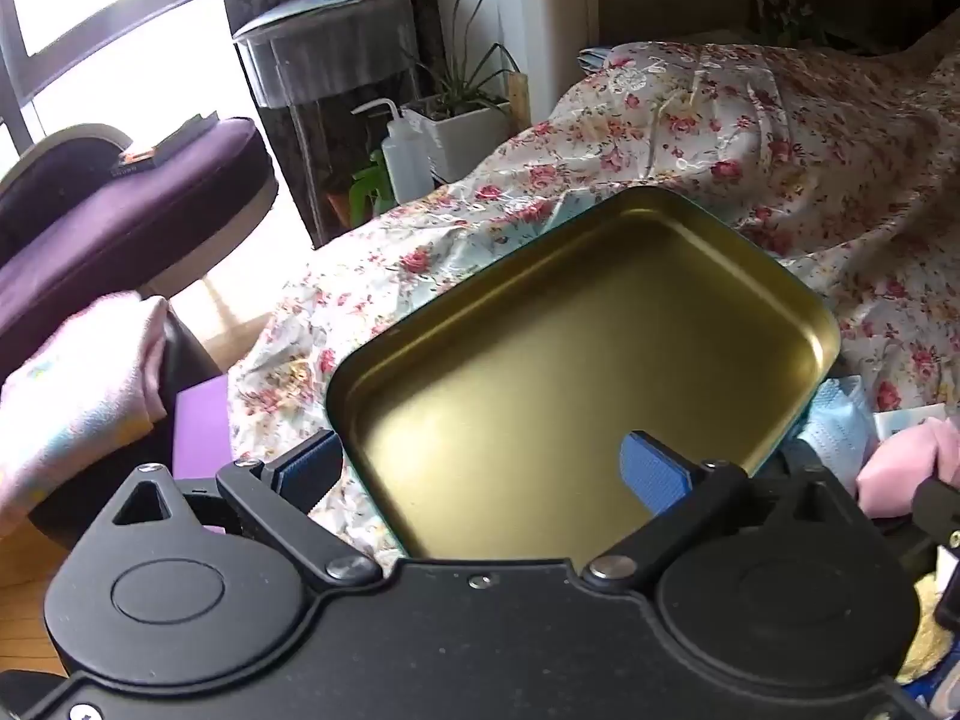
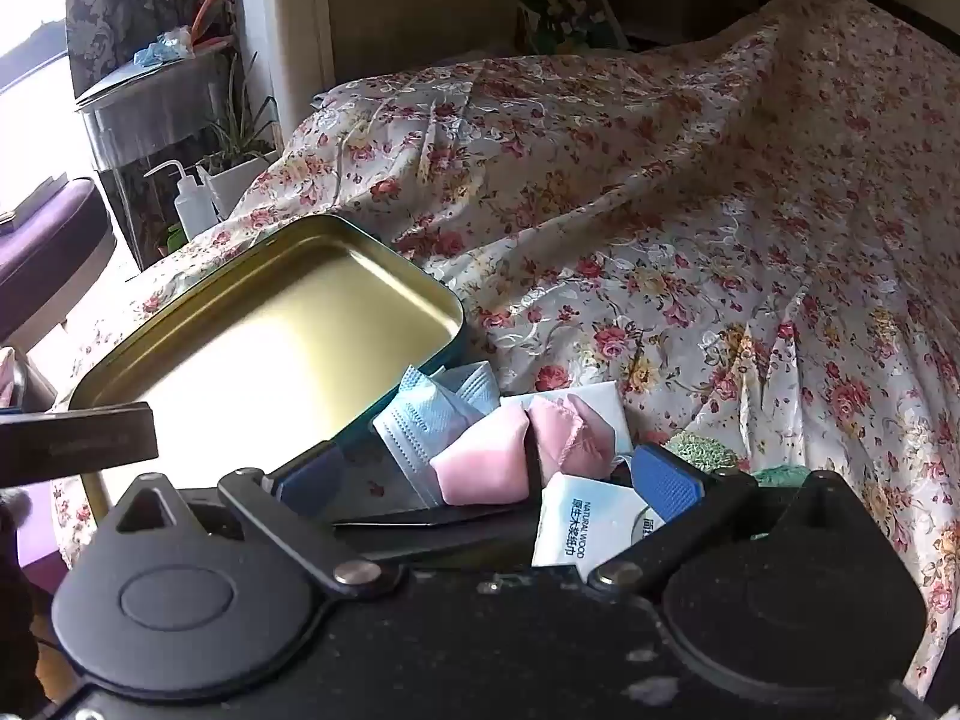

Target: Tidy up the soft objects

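Observation:
A shallow gold tin tray (image 1: 798, 312) lies empty on the flowered cloth; it also shows in the right wrist view (image 2: 438, 294). My left gripper (image 1: 486, 468) is open, its fingers astride the tray's near left corner. My right gripper (image 2: 486, 480) is open above a heap of soft things in a dark box: a blue face mask (image 2: 420, 414), a pink cushion (image 2: 486, 456), a pink cloth pouch (image 2: 570, 426) and white tissue packs (image 2: 576, 528). The mask (image 1: 840, 420) and pink cushion (image 1: 906, 462) show at the right in the left wrist view.
The flowered cloth (image 2: 720, 240) covers a table and rises in folds at the back right. A purple stool (image 1: 120, 204), a squeeze bottle (image 1: 405, 156) and a potted plant (image 1: 462, 120) stand to the left. A pink towel (image 1: 78, 384) lies at the near left.

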A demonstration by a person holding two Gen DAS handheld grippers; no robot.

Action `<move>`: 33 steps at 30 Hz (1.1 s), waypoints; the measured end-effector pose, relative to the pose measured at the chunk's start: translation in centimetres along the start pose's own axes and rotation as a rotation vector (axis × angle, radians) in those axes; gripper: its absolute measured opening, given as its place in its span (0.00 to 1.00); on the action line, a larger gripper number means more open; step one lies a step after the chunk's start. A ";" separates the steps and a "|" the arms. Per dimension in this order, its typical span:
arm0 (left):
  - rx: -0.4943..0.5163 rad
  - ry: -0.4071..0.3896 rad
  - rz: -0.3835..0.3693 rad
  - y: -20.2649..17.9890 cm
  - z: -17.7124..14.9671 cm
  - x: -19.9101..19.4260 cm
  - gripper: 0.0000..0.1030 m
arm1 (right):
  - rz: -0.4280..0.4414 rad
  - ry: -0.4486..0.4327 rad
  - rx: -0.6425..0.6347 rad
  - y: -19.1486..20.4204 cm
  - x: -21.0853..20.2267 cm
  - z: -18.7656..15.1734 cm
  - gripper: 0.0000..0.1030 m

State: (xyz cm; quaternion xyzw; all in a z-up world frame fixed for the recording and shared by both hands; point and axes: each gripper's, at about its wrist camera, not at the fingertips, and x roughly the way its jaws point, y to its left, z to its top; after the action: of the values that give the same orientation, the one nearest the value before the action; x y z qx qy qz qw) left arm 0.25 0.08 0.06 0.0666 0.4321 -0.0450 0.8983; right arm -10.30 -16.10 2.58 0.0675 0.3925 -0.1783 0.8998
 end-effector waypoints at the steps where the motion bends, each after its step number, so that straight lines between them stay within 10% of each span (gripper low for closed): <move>1: 0.000 0.007 -0.006 0.1 0.1 0.1 0.94 | -0.001 -0.002 0.001 0.0 0.0 0.0 1.00; 33: -0.007 0.004 -0.003 0.1 -0.2 0.3 0.94 | 0.017 0.015 0.025 -0.1 -0.1 -0.1 1.00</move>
State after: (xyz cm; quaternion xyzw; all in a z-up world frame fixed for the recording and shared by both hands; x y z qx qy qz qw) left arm 0.28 0.16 -0.36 0.0629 0.4342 -0.0448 0.8975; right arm -10.51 -16.14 2.58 0.0835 0.3962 -0.1749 0.8975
